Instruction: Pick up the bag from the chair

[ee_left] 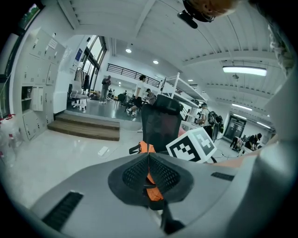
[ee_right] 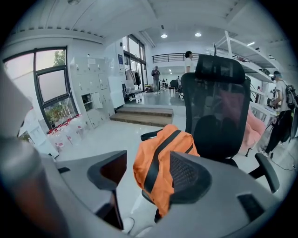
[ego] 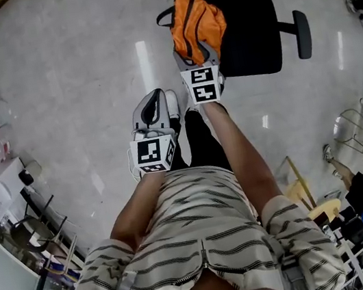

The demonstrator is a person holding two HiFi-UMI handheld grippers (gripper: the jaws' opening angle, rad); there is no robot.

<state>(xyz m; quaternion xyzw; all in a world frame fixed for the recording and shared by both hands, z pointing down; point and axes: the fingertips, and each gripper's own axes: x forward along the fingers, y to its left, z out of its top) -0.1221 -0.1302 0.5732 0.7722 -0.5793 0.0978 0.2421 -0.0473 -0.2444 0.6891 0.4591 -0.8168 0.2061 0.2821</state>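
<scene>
The pale glossy floor [ego: 88, 88] fills most of the head view, and I stand on it in front of a black office chair [ego: 251, 24] with a mesh back and armrests. Behind this mesh back a pink cloth [ee_right: 253, 130] shows through. The orange bag [ego: 196, 20] sits on the chair seat, at the front edge that is toward me. It stands slumped, with a black strap running down its front, and a black strap loop sticks out at its left side. My right gripper [ego: 195, 54] is stretched forward, tilted downward, and it reaches just to the near side of the bag. In the right gripper view its jaws stand wide apart [ee_right: 146, 173]. The bag [ee_right: 158, 158] appears in the gap between them, but the pads do not press on it; whether one jaw already touches the fabric I cannot tell. My left gripper [ego: 154, 97] is lower and nearer to my body, well apart from the chair. Its jaws are together [ee_left: 150, 174], pad against pad, and they clamp nothing; only a strip of the far bag [ee_left: 148, 148] shows beyond them. Each gripper carries its marker cube [ego: 203, 84].
</scene>
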